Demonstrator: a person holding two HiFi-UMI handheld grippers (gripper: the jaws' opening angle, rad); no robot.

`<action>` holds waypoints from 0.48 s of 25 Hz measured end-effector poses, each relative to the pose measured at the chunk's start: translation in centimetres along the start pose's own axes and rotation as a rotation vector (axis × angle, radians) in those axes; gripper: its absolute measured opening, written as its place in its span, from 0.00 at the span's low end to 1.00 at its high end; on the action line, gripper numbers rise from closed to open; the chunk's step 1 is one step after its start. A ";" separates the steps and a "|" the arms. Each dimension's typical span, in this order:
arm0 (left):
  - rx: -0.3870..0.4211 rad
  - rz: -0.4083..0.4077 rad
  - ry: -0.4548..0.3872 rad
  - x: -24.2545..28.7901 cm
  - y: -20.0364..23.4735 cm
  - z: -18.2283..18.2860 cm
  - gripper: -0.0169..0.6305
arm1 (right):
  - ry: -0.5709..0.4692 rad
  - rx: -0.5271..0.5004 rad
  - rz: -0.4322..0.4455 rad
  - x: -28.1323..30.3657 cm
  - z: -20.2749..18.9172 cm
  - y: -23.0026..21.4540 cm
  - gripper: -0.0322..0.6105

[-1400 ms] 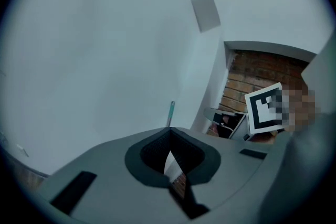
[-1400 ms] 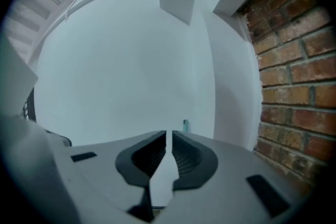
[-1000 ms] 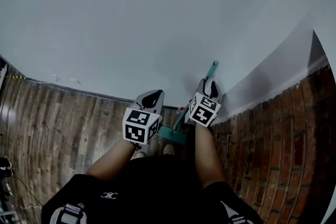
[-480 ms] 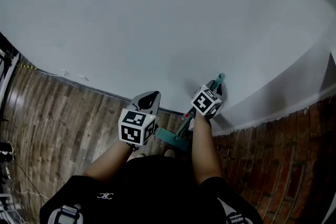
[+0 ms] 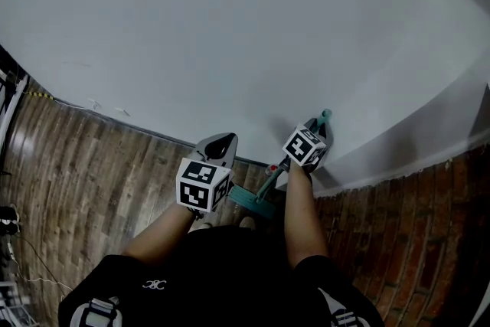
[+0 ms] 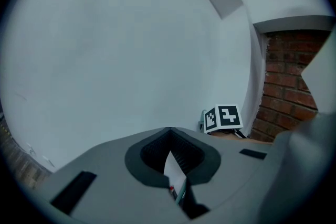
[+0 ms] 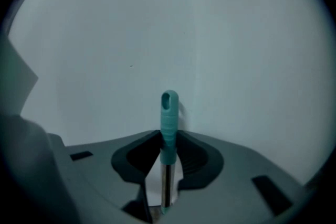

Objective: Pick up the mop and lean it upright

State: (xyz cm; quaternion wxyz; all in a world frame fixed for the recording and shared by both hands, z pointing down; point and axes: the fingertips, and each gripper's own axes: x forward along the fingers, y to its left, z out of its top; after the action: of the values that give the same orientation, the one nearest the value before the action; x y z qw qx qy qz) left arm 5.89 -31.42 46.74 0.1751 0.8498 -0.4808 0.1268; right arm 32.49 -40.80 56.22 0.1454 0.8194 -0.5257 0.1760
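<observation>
- Head view: the mop (image 5: 266,181) stands steeply upright just in front of the white wall (image 5: 230,27). Its teal head (image 5: 246,198) lies on the floor by the person's feet, near the line where wall meets floor.
- The handle's top end sits very close to the wall; I cannot tell whether it touches.
- The right tool (image 5: 314,124) is high on the handle, just under the tip. In the right gripper view its jaws are closing, with the teal grip between them and the pads against both sides of it.
- The left tool (image 5: 221,138) hangs beside the mop, apart from it and to its left. In the left gripper view its jaws are together at the tips with nothing between them.
- Wooden floor (image 5: 92,165) stretches open to the left along the wall's base.
- To the right, brick-patterned floor (image 5: 398,241) runs along the pale lower edge of the wall, which curves around that side.
- The wall above both tools is bare.
</observation>
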 end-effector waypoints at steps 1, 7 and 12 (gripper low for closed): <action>0.000 -0.006 0.000 0.0 -0.1 0.0 0.02 | -0.003 0.000 0.004 -0.4 -0.1 0.1 0.20; 0.006 -0.063 0.006 -0.3 -0.9 -0.6 0.02 | -0.015 -0.027 0.070 -3.7 -0.9 0.7 0.21; 0.010 -0.123 0.010 -0.5 -2.0 -1.2 0.02 | -0.042 -0.037 0.125 -7.7 -1.5 0.7 0.21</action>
State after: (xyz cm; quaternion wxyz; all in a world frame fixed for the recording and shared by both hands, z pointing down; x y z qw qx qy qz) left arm 7.27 -29.59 47.26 0.1806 0.8780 -0.4260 0.1222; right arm 28.69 -34.24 54.23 0.1380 0.7857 -0.5820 0.1576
